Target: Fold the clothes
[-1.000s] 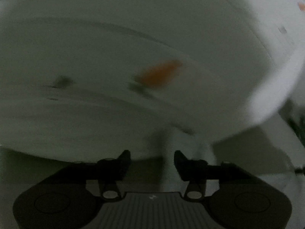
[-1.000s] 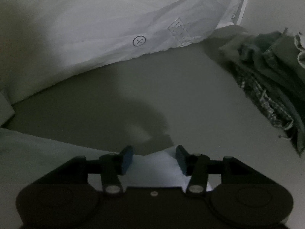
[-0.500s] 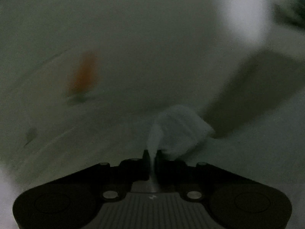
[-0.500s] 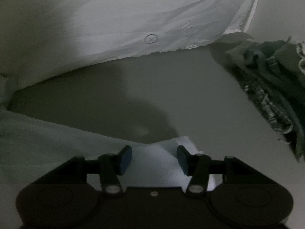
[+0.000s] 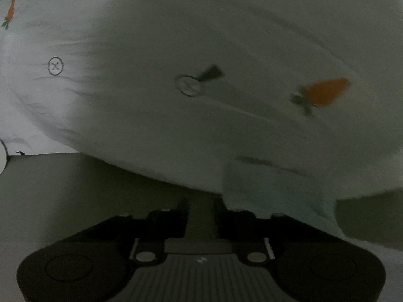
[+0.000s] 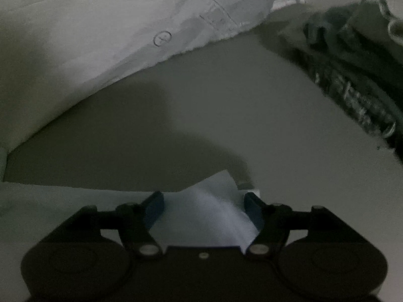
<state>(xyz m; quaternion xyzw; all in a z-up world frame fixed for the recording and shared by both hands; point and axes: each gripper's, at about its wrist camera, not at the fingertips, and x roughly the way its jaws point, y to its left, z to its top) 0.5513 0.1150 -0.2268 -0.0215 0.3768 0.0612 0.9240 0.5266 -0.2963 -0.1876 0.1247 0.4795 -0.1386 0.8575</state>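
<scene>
A white garment (image 5: 201, 80) printed with small orange carrots (image 5: 325, 93) and circled marks fills most of the left wrist view. My left gripper (image 5: 201, 209) is open with a narrow gap, at the garment's lower hem; nothing shows between the jaws. In the right wrist view the same white garment (image 6: 126, 37) lies across the top left. My right gripper (image 6: 202, 206) is open, and a corner of white cloth (image 6: 209, 209) lies between its blue pads (image 6: 153, 209), not pinched.
A pale grey table surface (image 6: 226, 113) lies under the garment. A heap of dark green and patterned clothes (image 6: 352, 63) sits at the right in the right wrist view.
My left gripper was shut on a fold of white cloth half a second ago; now its jaws are apart and the cloth is out. My right gripper stayed open over the cloth corner.
</scene>
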